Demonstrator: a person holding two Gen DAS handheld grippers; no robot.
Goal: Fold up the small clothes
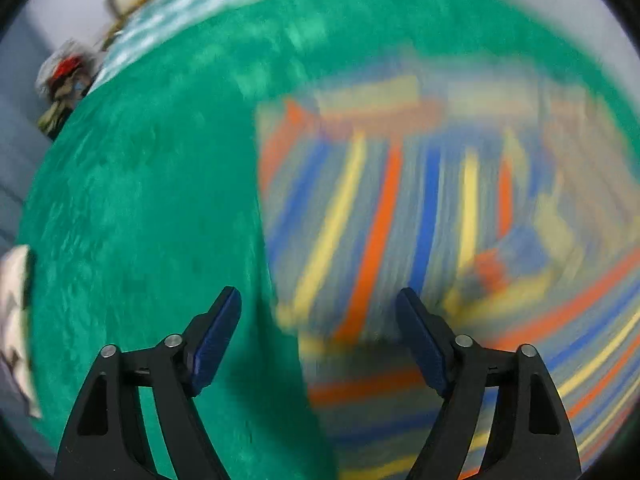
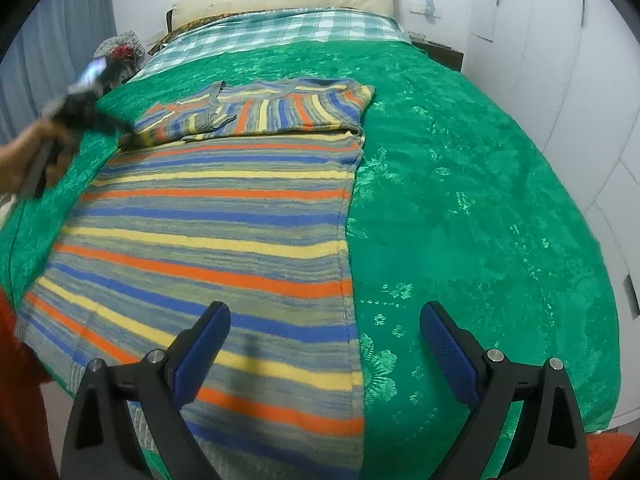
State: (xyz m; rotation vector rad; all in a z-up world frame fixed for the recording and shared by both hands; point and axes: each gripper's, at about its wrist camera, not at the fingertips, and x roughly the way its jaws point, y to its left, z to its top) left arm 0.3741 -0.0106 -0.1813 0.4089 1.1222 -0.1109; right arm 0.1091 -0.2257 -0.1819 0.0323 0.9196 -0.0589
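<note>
Striped sweater partly folded on the bed, both grippers empty

The striped sweater [image 2: 224, 216] lay flat on the green bedspread [image 2: 460, 200], its upper part and sleeves already turned in over the body near the far end, so the first folds looked done. The long lower body was spread out full length toward the near edge, so at least one crosswise fold, and probably a final squaring-up, seemed left. The left gripper [image 1: 318, 336] hung above the garment's left edge with its fingers apart and nothing between them; its view was badly smeared, so no finer detail could be read. The right gripper [image 2: 324, 344] hovered over the sweater's right edge near the hem, fingers likewise spread wide and holding nothing.
</note>
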